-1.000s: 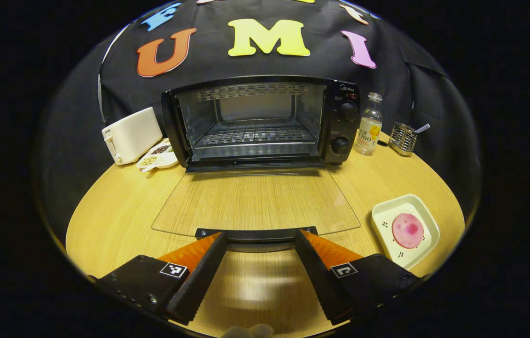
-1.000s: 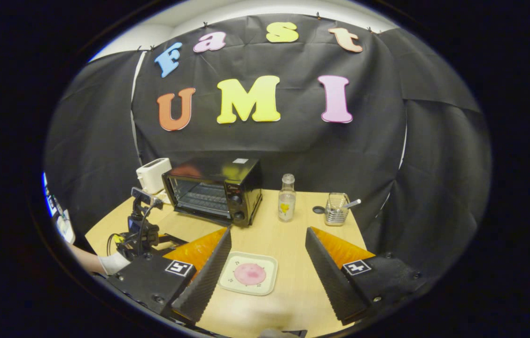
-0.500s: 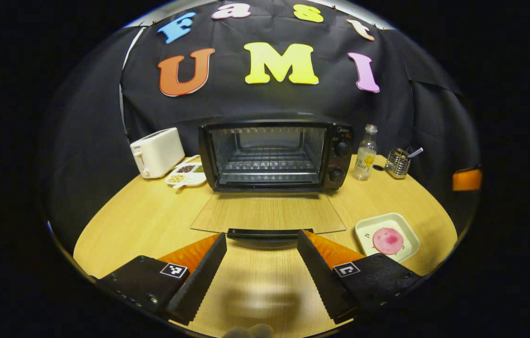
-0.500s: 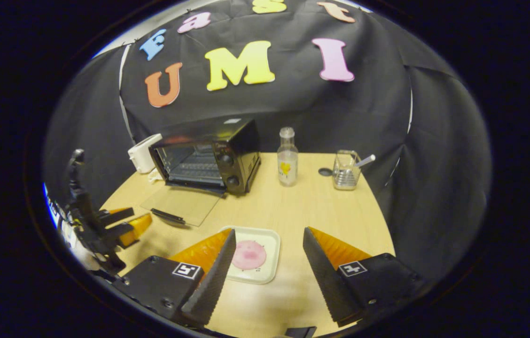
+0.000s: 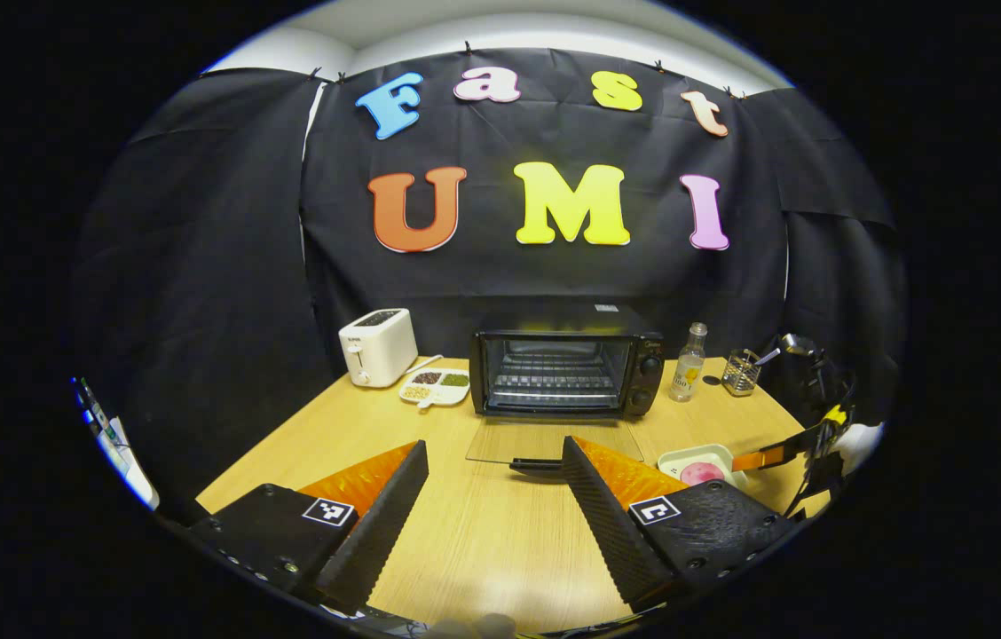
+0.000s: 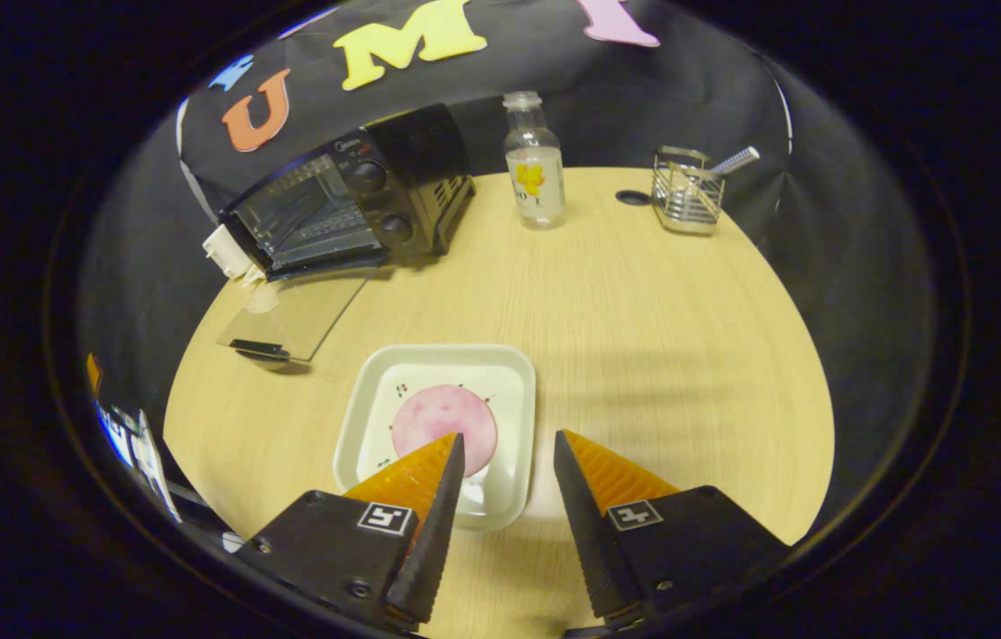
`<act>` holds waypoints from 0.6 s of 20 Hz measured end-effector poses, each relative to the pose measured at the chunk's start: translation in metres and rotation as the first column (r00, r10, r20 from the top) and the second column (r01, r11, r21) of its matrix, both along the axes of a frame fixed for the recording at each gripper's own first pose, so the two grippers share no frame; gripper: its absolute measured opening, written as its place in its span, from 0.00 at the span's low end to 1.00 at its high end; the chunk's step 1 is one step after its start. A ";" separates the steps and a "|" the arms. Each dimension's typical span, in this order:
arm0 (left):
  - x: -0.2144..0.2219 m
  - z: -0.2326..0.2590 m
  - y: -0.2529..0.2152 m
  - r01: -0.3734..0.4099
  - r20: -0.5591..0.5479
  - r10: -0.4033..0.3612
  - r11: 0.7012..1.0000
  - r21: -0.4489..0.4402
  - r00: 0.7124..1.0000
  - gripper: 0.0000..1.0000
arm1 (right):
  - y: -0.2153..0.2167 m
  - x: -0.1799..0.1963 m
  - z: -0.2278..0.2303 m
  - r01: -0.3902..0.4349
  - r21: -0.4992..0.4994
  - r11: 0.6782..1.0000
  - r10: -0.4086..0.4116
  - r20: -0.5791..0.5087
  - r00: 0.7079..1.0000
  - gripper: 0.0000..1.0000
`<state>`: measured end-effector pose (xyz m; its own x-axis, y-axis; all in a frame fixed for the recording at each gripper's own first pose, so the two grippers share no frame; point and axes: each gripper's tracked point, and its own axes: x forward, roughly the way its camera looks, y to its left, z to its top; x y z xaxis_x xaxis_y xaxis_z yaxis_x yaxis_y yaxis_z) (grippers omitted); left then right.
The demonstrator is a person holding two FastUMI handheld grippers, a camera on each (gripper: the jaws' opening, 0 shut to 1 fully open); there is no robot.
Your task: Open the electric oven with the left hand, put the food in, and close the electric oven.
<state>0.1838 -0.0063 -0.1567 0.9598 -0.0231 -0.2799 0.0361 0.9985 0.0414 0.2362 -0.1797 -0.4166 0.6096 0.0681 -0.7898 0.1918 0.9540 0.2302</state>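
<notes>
Hovering spread over the white tray [image 6: 500, 373], the right tongs [image 6: 508, 461] straddle its near edge, poised to lift the pink food [image 6: 444, 417]; the left tongs [image 5: 494, 479], spread too, hang clear of the open oven [image 5: 564, 373] on the desk [image 6: 642, 311].

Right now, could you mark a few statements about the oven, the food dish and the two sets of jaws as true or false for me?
1. The oven door is shut. False: it lies folded down, flat over the table.
2. The pink food sits on the white dish. True.
3. The right gripper has its jaws clamped on the dish. False: the jaws stand open at the dish's near edge.
4. The left gripper holds the door handle. False: its jaws stand open and apart from the handle.
5. A bottle stands between the oven and a wire holder. True.
</notes>
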 end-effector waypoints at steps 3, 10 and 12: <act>-0.020 0.027 0.010 -0.025 0.035 0.025 1.000 0.009 0.999 0.96 | -0.004 0.009 -0.023 0.007 0.027 1.000 -0.006 -0.057 0.998 0.53; -0.063 0.054 0.026 -0.092 0.078 0.092 0.996 -0.010 0.993 0.96 | -0.016 0.021 -0.024 0.028 0.026 0.999 -0.025 -0.119 0.993 0.15; -0.072 0.054 0.032 -0.100 0.082 0.102 0.995 -0.020 0.991 0.96 | -0.016 0.021 -0.024 0.041 0.035 0.999 -0.036 -0.149 0.988 0.16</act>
